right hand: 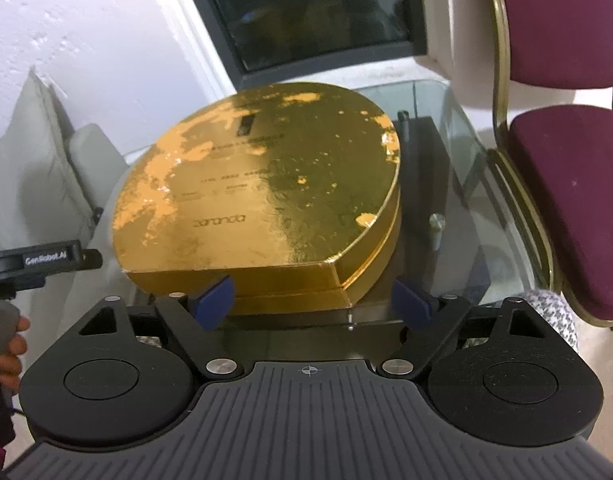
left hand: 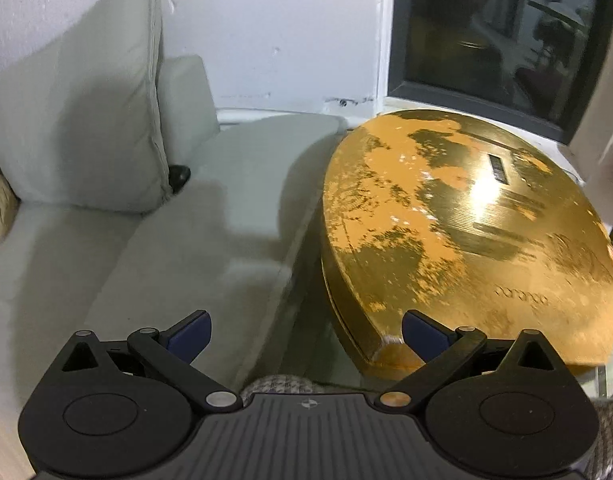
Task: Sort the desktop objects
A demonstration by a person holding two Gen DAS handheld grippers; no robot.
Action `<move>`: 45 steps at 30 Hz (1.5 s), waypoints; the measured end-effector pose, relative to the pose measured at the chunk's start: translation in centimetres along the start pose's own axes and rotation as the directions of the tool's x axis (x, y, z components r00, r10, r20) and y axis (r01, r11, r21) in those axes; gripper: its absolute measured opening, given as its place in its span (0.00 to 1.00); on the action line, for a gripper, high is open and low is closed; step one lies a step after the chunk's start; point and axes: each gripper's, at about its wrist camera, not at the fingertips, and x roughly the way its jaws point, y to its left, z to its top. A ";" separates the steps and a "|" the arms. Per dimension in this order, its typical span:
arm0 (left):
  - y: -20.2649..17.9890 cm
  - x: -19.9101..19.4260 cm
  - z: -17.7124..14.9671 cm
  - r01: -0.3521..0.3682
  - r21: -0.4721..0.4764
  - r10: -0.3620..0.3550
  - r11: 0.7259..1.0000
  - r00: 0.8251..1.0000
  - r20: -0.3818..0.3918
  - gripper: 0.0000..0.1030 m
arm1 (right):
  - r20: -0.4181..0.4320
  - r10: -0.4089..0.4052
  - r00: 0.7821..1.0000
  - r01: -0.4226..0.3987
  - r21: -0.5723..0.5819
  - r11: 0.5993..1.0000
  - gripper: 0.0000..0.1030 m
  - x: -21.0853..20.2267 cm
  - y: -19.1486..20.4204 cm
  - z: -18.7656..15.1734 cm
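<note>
A large gold teardrop-shaped box (right hand: 258, 184) with worn orange patches lies lid-on upon a glass table (right hand: 458, 168). My right gripper (right hand: 311, 302) stands open at the box's near pointed end. Its left finger (right hand: 214, 300) is in front of the box's side and its right finger (right hand: 410, 302) is just past the corner; neither pad visibly presses. In the left wrist view the gold box (left hand: 466, 220) fills the right side. My left gripper (left hand: 306, 336) is open and holds nothing, with its right finger (left hand: 424, 336) at the box's near tip and its left finger over the sofa.
A grey sofa seat (left hand: 146, 260) with a back cushion (left hand: 78, 120) adjoins the table's left side. A maroon chair (right hand: 566, 160) with a gold frame stands at the table's right. A dark window (left hand: 486, 28) is behind. A person's hand (right hand: 10, 344) holds the other gripper's handle.
</note>
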 end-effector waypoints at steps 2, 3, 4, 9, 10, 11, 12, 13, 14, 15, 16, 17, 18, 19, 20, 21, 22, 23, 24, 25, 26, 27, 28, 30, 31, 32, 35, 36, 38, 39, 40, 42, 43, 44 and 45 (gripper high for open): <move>0.1 0.7 0.3 0.019 -0.010 -0.019 1.000 1.000 -0.002 0.97 | -0.007 -0.015 1.000 0.015 0.008 1.000 0.87 0.3 0.0 0.2; 0.3 1.1 0.4 0.028 -0.019 -0.028 0.999 1.000 0.001 0.97 | -0.013 -0.021 1.000 0.022 0.012 1.000 0.87 0.5 0.0 0.3; 0.4 1.5 0.6 0.033 -0.030 -0.033 0.999 0.999 0.002 0.96 | -0.019 -0.029 0.999 0.029 0.014 0.999 0.87 0.6 0.1 0.4; 1.1 3.4 1.3 0.030 -0.079 -0.031 0.996 0.999 -0.014 0.93 | -0.037 -0.059 0.998 0.059 0.003 0.998 0.87 1.2 0.4 0.7; 1.1 3.8 1.3 0.026 -0.081 -0.027 0.996 0.999 -0.019 0.95 | -0.039 -0.063 0.997 0.063 0.002 0.998 0.87 1.3 0.5 0.7; 1.2 4.1 1.3 0.026 -0.086 -0.028 0.996 0.999 -0.020 0.96 | -0.041 -0.067 0.997 0.067 0.002 0.998 0.87 1.4 0.5 0.8; 1.3 4.3 1.2 0.033 -0.094 -0.035 0.995 0.999 -0.015 0.96 | -0.042 -0.072 0.997 0.072 0.002 0.997 0.87 1.4 0.5 0.9; 1.4 4.4 1.2 0.039 -0.099 -0.041 0.994 0.999 -0.012 0.96 | -0.042 -0.076 0.996 0.077 0.002 0.997 0.87 1.5 0.5 1.0; 1.5 4.6 1.2 0.042 -0.100 -0.044 0.994 0.999 -0.012 0.97 | -0.042 -0.081 0.996 0.081 0.002 0.997 0.87 1.5 0.5 1.1; 1.6 4.7 1.1 0.043 -0.099 -0.044 0.994 0.999 -0.013 0.98 | -0.042 -0.085 0.995 0.086 0.002 0.996 0.87 1.5 0.5 1.2; 1.7 4.9 1.1 0.042 -0.100 -0.044 0.994 0.999 -0.017 0.98 | -0.041 -0.091 0.995 0.091 0.003 0.996 0.87 1.5 0.6 1.4; 1.7 5.0 1.1 0.043 -0.104 -0.046 0.994 0.999 -0.023 0.99 | -0.038 -0.094 0.995 0.095 0.003 0.996 0.87 1.5 0.6 1.5; 1.8 5.2 1.1 0.043 -0.113 -0.047 0.993 0.998 -0.030 0.99 | -0.034 -0.098 0.995 0.098 0.002 0.995 0.87 1.5 0.6 1.6; 2.0 5.4 1.1 0.043 -0.127 -0.048 0.991 0.998 -0.039 0.99 | -0.030 -0.101 0.994 0.101 0.001 0.995 0.87 1.4 0.6 1.8; 2.1 5.6 1.1 0.041 -0.140 -0.048 0.989 0.998 -0.049 0.99 | -0.026 -0.101 0.995 0.101 -0.003 0.995 0.87 1.4 0.7 1.9; 2.0 5.7 1.1 0.037 -0.146 -0.045 0.989 0.997 -0.056 0.99 | -0.022 -0.101 0.995 0.101 -0.007 0.995 0.87 1.3 0.8 2.1; 1.9 5.7 1.2 0.031 -0.142 -0.039 0.989 0.998 -0.057 0.99 | -0.018 -0.101 0.995 0.101 -0.012 0.995 0.87 1.3 0.9 2.2; 1.7 5.6 1.2 0.020 -0.127 -0.027 0.992 0.998 -0.053 0.99 | -0.012 -0.098 0.995 0.098 -0.018 0.995 0.87 1.2 1.2 2.4; 1.3 5.3 1.2 0.001 -0.103 -0.006 0.995 0.999 -0.048 0.99 | -0.008 -0.093 0.996 0.093 -0.026 0.995 0.87 1.3 1.3 2.5; 1.0 5.0 1.2 -0.020 -0.080 0.017 0.997 0.999 -0.045 0.96 | -0.003 -0.089 0.996 0.089 -0.035 0.995 0.87 1.3 1.4 2.5; 0.7 4.5 1.2 -0.039 -0.058 0.037 0.998 0.998 -0.041 0.92 | 0.001 -0.084 0.996 0.084 -0.043 0.996 0.87 1.4 1.5 2.6; 0.4 4.0 1.1 -0.049 -0.039 0.047 0.998 0.998 -0.032 0.92 | 0.004 -0.082 0.997 0.082 -0.048 0.996 0.87 1.5 1.6 2.8; 0.2 3.3 1.1 -0.048 -0.022 0.048 0.999 0.999 -0.016 0.92 | 0.007 -0.078 0.997 0.078 -0.053 0.996 0.87 1.6 1.7 3.0; -0.5 2.1 1.1 -0.032 0.014 0.032 0.999 0.999 0.032 0.92 | 0.020 -0.058 0.998 0.059 -0.062 0.996 0.87 1.9 1.8 3.4; -0.9 1.7 1.2 -0.030 0.030 0.028 0.999 0.998 0.054 0.92 | 0.027 -0.050 0.998 0.052 -0.067 0.996 0.87 2.2 1.9 3.6; -1.3 1.4 1.3 -0.029 0.042 0.026 0.999 0.997 0.075 0.92 | 0.032 -0.044 0.999 0.046 -0.077 0.996 0.87 2.5 1.9 3.9; -1.8 1.8 1.8 -0.030 0.043 0.026 0.999 0.995 0.092 0.92 | 0.012 -0.026 1.000 0.027 -0.105 0.994 0.70 4.0 2.2 4.9; -1.8 2.4 2.1 -0.040 0.032 0.037 0.999 0.995 0.089 0.92 | 0.009 -0.023 1.000 0.024 -0.102 0.994 0.66 4.3 2.2 5.0; -1.5 3.6 2.6 -0.082 0.009 0.081 0.997 0.994 0.075 0.91 | 0.007 -0.016 1.000 0.017 -0.107 0.994 0.57 4.7 2.3 5.1; -1.3 4.3 2.9 -0.105 -0.002 0.105 0.994 0.992 0.068 0.91 | 0.005 -0.016 1.000 0.016 -0.111 0.994 0.57 4.9 2.3 5.0; -1.1 4.9 3.1 -0.127 -0.013 0.127 0.992 0.990 0.061 0.90 | 0.000 -0.019 1.000 0.019 -0.117 0.993 0.57 5.1 2.3 4.9; -0.7 5.7 3.7 -0.151 -0.038 0.153 0.988 0.987 0.054 0.90 | -0.014 -0.019 1.000 0.017 -0.119 0.993 0.57 5.3 2.2 4.5; -0.5 6.0 4.0 -0.153 -0.050 0.155 0.987 0.986 0.057 0.90 | -0.022 -0.014 1.000 0.012 -0.114 0.993 0.57 5.3 2.0 4.3; -0.3 6.2 4.2 -0.155 -0.057 0.159 0.986 0.986 0.058 0.92 | -0.029 -0.012 0.999 0.009 -0.108 0.994 0.57 5.4 1.8 4.2; -0.1 6.4 4.4 -0.163 -0.065 0.167 0.985 0.984 0.060 0.93 | -0.037 -0.010 0.999 0.007 -0.101 0.995 0.57 5.5 1.6 4.1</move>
